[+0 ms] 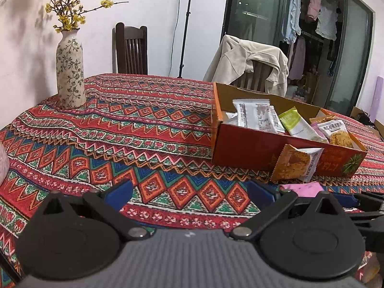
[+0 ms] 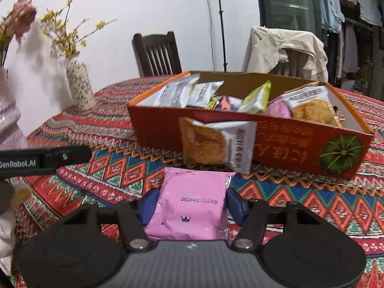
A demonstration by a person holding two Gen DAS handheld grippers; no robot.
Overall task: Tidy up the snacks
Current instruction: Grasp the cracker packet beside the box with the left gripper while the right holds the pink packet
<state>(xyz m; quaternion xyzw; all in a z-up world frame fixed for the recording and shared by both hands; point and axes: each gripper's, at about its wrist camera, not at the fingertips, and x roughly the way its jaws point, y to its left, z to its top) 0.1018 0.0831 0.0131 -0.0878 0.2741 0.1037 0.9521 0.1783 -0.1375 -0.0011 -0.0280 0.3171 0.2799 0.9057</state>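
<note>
An orange-red cardboard box [image 1: 249, 147] [image 2: 158, 124] on the patterned tablecloth holds several snack packets. An orange-and-white cracker packet [image 1: 296, 164] [image 2: 216, 142] leans against the box's near wall, outside it. My right gripper [image 2: 190, 204] is shut on a pink snack packet [image 2: 192, 206], held just above the cloth in front of the box. The pink packet also shows at the right in the left wrist view [image 1: 302, 189]. My left gripper [image 1: 189, 192] is open and empty over the cloth, left of the box.
A floral vase [image 1: 70, 72] [image 2: 80, 84] with yellow flowers stands at the table's far left. A pink vase [image 2: 9, 120] stands nearer left. Two chairs [image 1: 132, 48] stand behind the table, one draped with a beige jacket [image 1: 249, 60].
</note>
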